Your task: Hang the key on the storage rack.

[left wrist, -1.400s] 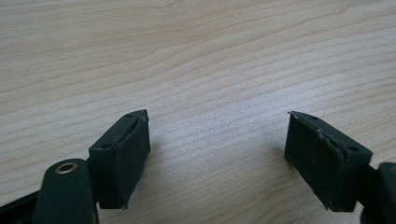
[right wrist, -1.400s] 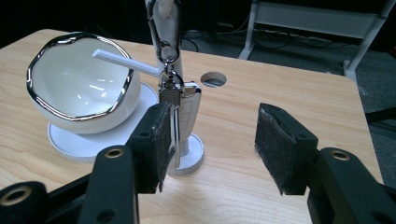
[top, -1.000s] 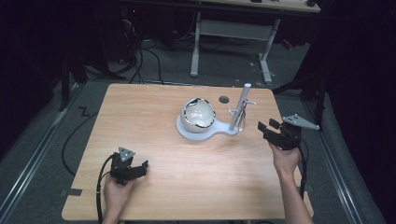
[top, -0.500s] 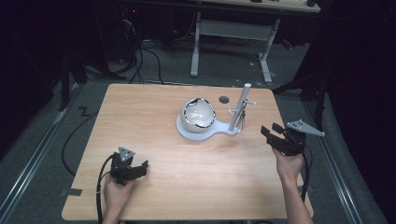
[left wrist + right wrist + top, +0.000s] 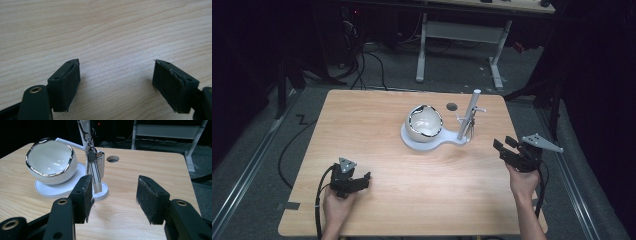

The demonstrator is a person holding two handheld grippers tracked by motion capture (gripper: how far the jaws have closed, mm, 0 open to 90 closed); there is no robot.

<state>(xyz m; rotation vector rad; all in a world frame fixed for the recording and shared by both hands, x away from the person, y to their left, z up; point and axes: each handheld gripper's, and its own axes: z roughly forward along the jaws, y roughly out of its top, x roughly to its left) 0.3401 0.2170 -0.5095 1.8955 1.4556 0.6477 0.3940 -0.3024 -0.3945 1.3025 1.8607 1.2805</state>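
High view, no readable writing, left gripper (image 5: 348,179) low on table (image 5: 372,125), fingers wide, right gripper (image 5: 517,152) raised near white stand (image 5: 432,142), fingers wide, both empty.

Table (image 5: 377,130) pale matt wood grain; bowl (image 5: 51,161) glossy white ceramic, chrome rim; gripper pads (image 5: 147,197) rough black.

Bare table (image 5: 377,125) lies open all round; only the white stand (image 5: 432,142) with its bowl (image 5: 424,122) and post (image 5: 471,115) blocks the centre-back.
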